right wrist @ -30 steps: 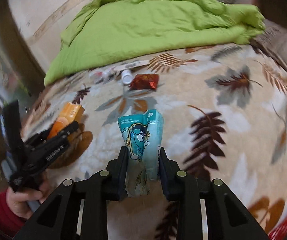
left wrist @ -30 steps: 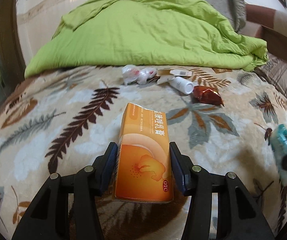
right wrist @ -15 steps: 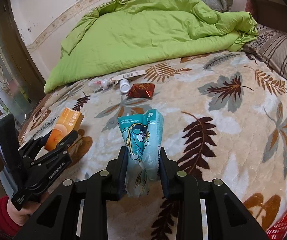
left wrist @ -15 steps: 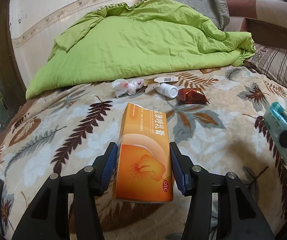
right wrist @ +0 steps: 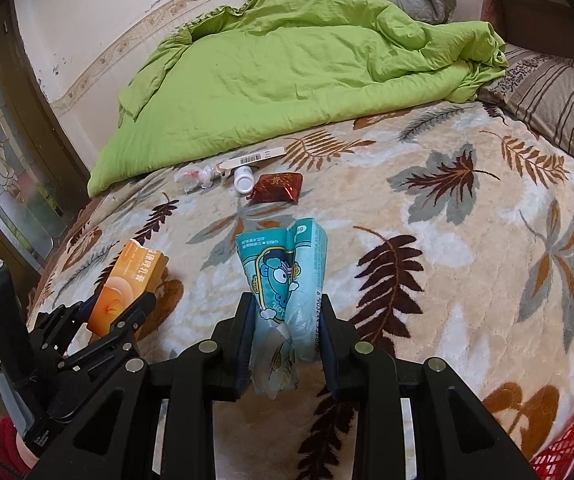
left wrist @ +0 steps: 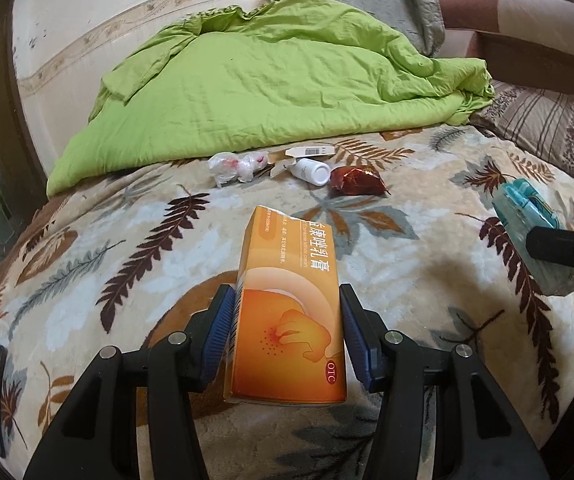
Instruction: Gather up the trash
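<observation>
- The left gripper (left wrist: 287, 332) is clamped on an orange box (left wrist: 287, 312), its blue pads pressed against the two long sides at the near end. The box looks like thin, light card, so I judge that a firm squeeze would dent it; the present hold on the flat sides suits it.
- The right gripper (right wrist: 285, 332) is closed on a crumpled teal packet (right wrist: 283, 276), pinched at its lower, bunched part. The film looks soft, light and slick, so I judge it could slide out; the bunched part is the safest place to hold.
- Both items hang above the leaf-patterned blanket (right wrist: 467, 260), nearer than the green quilt (right wrist: 287, 76).
- At the blanket's near right edge a sliver of something red and meshed (right wrist: 567, 452) shows; possibly a basket, but I cannot tell.
- Just in front of the green quilt lie more scraps:
  - a dark red wrapper (left wrist: 357, 180), soft and crinkly, best pinched at an edge;
  - a small white bottle (left wrist: 311, 170) on its side, hard and likely to roll, best gripped across its body;
  - a clear plastic wad (left wrist: 235, 166), flimsy;
  - a flat barcode strip (left wrist: 313, 151), hard to lift off plush.
</observation>
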